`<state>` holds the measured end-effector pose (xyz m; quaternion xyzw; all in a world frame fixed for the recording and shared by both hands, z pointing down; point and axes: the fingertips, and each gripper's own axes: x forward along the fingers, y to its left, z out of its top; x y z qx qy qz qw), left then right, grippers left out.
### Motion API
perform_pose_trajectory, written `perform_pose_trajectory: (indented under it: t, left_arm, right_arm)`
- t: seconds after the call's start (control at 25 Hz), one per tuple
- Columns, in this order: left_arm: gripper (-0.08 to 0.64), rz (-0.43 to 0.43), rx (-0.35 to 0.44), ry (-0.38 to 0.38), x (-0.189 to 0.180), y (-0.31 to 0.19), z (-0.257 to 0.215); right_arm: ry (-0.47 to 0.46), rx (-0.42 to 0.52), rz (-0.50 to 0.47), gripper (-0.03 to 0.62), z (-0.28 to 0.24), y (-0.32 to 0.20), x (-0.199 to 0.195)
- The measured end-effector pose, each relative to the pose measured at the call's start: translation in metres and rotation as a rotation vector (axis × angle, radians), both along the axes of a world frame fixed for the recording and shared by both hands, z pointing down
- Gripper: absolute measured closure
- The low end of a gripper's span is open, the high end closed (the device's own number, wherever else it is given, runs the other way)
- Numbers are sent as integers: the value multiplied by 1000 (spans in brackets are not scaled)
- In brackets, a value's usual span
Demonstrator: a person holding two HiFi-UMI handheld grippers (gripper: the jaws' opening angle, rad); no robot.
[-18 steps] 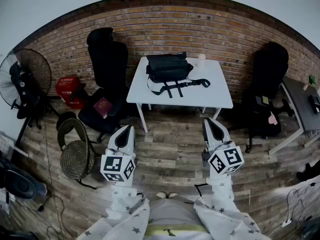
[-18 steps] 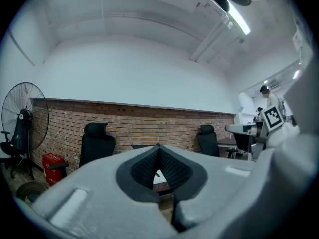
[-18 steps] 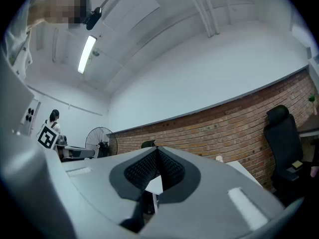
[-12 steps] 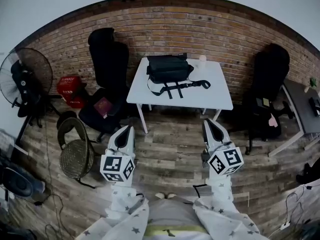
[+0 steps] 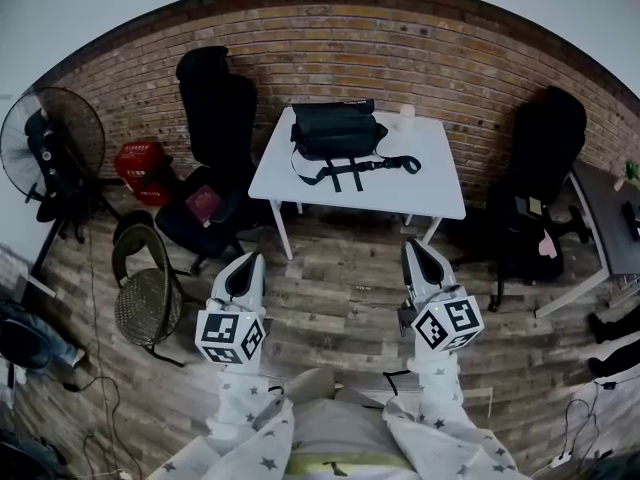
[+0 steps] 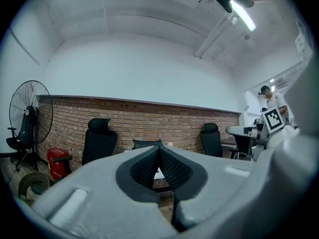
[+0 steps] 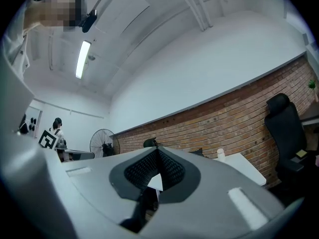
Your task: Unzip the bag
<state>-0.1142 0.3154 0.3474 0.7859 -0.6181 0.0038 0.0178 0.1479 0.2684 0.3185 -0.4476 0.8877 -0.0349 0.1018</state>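
Task state: not begun, as far as the views showed.

- Bag (image 5: 337,133): black, sitting on the white desk (image 5: 440,193), toward the 11 o'clock part of the top, close to the brick wall. Its strap (image 5: 352,172) trailed across the desk toward 4 o'clock. The zipper was too small to make out in any view, so I could not confirm whether it was shut; nothing about the bag looked gaping.
- A small white bottle (image 5: 406,118) stood at 2 o'clock of the bag, just beside it.
- Left gripper (image 5: 248,263): jaws closed together, nothing between them. It was held level over the wooden floor at about 7 o'clock of the head view, well apart from the desk.
- Right gripper (image 5: 416,250): jaws likewise closed on nothing. It was tilted slightly upward at about 5 o'clock of the head view, also well short of the desk.
- Both grippers pointed toward 12 o'clock, where the bag lay.

Judged remaining: everything. The desk had to be approached, both grippers opened, the bag steadied with one and the zipper pull found and taken with the other, then drawn along the track. Locating the pull was the likely hard part, black on black.
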Motion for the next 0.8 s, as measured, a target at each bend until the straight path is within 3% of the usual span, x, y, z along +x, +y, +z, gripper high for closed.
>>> perform_pose_trajectory:
  t: [0.44,0.8]
  left_arm:
    - [561,-17,-48,-14,3,-31,10]
    - [561,-17,-54,8,-16,-104,22]
  right_arm:
    - [-33,-39,-22,584,14,-41,1]
    - [-23,-57,-15,584,24,-113,-16]
